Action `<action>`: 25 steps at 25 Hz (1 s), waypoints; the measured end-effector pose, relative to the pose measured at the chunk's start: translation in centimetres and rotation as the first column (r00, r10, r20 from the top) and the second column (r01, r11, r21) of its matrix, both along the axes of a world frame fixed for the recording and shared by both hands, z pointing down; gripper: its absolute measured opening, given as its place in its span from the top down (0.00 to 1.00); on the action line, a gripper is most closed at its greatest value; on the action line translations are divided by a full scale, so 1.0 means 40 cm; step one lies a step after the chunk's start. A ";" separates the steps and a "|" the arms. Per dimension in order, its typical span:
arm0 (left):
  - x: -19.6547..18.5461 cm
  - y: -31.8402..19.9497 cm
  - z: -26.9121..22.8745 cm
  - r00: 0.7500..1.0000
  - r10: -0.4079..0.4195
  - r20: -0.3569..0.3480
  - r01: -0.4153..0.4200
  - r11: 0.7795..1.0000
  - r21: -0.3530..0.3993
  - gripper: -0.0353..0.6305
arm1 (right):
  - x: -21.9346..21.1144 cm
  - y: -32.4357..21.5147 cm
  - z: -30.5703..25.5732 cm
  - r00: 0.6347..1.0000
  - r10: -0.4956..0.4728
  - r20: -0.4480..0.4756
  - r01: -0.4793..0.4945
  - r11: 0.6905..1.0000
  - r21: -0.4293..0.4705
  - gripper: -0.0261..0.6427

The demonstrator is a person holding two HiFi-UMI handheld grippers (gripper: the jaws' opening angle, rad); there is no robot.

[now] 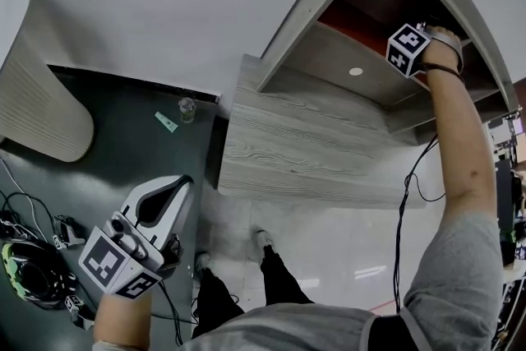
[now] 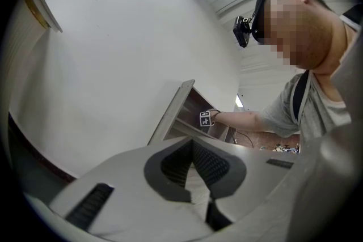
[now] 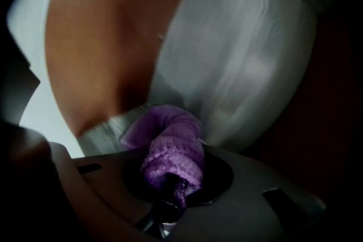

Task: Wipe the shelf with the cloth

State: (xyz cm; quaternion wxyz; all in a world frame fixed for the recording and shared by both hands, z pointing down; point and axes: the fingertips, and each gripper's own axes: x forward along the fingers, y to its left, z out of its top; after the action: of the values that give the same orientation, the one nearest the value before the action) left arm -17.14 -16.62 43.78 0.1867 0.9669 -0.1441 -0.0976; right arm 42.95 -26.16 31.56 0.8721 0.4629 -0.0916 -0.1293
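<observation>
The right gripper was clamped tight on the purple cloth, which bunched up out of the jaws in a fat roll. That arm was reaching up into the upper compartment of the gray wood-grain shelf. Only its marker cube really showed from the head view, right by the red back panel. In the right gripper view the cloth sat right up against a gray board, with an orange-red surface to the left. Couldn't quite tell how hard it was pressing, though.

The left gripper was hanging down low on the left, well away from the shelf, jaws shut with nothing in them. On the dark floor near the shelf's corner sat a small glass jar.
</observation>
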 end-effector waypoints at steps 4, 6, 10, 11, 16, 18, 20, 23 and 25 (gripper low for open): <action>0.007 0.001 -0.001 1.000 0.005 0.002 -0.005 1.000 -0.004 0.91 | -0.027 0.031 0.147 0.964 0.063 0.259 -0.047 0.996 -0.069 0.87; 0.007 0.003 -0.007 1.000 0.008 0.000 -0.008 1.000 0.001 0.91 | -0.039 0.049 0.200 0.933 0.091 0.348 -0.062 0.994 -0.094 0.87; 0.004 0.012 -0.009 1.000 0.007 -0.001 -0.007 1.000 -0.006 0.91 | -0.057 0.049 0.195 0.933 0.039 0.358 -0.013 0.997 -0.075 0.87; 0.006 0.016 -0.008 1.000 0.009 -0.001 -0.009 1.000 -0.009 0.91 | -0.068 0.046 0.170 0.940 -0.004 0.342 0.020 0.999 -0.042 0.87; 0.019 0.035 -0.009 1.000 0.030 -0.001 -0.030 0.999 -0.021 0.91 | -0.132 0.068 -0.040 0.947 -0.291 0.139 0.255 0.939 0.231 0.87; 0.024 0.040 -0.017 0.999 0.036 -0.002 -0.036 0.999 -0.021 0.91 | -0.149 0.090 -0.105 0.933 -0.355 0.066 0.321 0.899 0.297 0.87; 0.025 0.043 -0.025 0.999 0.041 -0.003 -0.041 0.999 -0.019 0.91 | -0.153 0.109 -0.147 0.927 -0.375 0.007 0.352 0.876 0.331 0.87; 0.028 0.046 -0.032 0.999 0.046 -0.002 -0.046 0.999 -0.015 0.91 | -0.142 0.128 -0.186 0.931 -0.356 -0.080 0.361 0.868 0.340 0.87; 0.033 0.046 -0.037 0.999 0.048 0.001 -0.048 0.999 -0.011 0.91 | -0.134 0.133 -0.194 0.931 -0.345 -0.115 0.364 0.873 0.325 0.87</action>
State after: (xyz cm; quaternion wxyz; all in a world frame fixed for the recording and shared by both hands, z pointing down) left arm -15.84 -14.77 42.31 0.1940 0.9691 -0.1214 -0.0919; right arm 37.59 -20.83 23.79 0.7421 0.5787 -0.1279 -0.3131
